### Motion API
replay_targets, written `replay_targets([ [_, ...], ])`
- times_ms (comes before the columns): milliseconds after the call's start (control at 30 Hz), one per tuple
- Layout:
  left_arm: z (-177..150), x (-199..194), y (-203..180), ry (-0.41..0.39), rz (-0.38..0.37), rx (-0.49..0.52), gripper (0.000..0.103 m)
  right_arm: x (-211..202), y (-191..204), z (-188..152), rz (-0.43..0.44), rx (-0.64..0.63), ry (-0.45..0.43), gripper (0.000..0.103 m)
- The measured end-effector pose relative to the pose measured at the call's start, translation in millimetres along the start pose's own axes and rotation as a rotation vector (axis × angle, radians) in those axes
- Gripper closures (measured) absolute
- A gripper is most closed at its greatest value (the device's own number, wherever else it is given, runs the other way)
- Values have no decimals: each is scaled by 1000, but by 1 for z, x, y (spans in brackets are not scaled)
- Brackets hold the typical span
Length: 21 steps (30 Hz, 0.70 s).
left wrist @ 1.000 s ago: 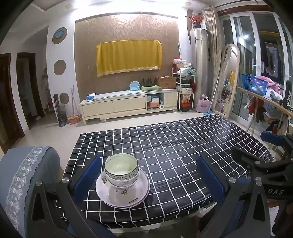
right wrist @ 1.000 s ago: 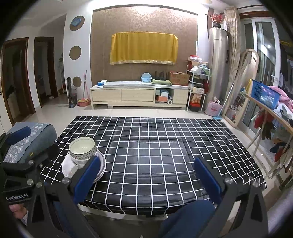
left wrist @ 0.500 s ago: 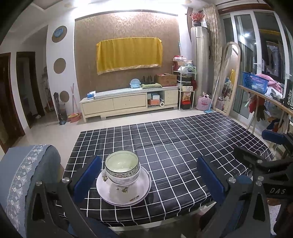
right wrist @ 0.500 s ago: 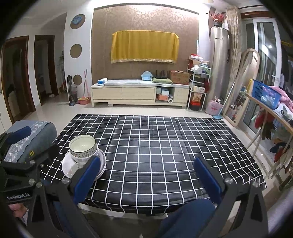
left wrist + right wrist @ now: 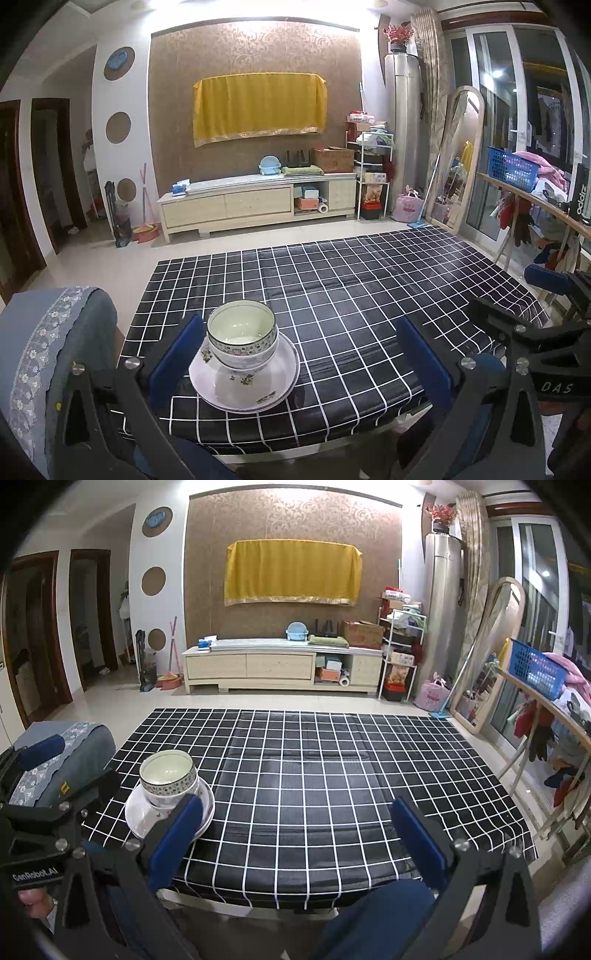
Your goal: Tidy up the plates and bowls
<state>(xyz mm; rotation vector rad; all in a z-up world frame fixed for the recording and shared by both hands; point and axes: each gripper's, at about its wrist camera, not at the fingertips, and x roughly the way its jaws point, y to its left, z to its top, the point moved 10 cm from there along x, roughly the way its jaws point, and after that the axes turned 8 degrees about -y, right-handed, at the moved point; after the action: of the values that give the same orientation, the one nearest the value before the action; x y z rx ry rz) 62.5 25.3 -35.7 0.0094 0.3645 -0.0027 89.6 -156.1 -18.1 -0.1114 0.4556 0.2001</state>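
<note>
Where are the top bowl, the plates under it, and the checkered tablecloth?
top bowl [image 5: 241, 326], left wrist view, inner wall of the bowl.
plates [image 5: 255, 391], left wrist view, bare near face of the upper plate.
checkered tablecloth [image 5: 317, 775], right wrist view, bare middle.

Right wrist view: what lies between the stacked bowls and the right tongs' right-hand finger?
Only bare checkered tablecloth. Nothing stands between the bowls on their plate and that finger.

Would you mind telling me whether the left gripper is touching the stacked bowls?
Apart. In the left wrist view, the left gripper is wide open, and plate rim shows between its blue left finger and the bowls.
</note>
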Motion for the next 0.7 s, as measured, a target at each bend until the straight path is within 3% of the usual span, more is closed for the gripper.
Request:
replay_targets([
  [700, -3, 1, 0, 18, -7, -9, 0, -1, -3, -1, -8, -8, 8, 0],
])
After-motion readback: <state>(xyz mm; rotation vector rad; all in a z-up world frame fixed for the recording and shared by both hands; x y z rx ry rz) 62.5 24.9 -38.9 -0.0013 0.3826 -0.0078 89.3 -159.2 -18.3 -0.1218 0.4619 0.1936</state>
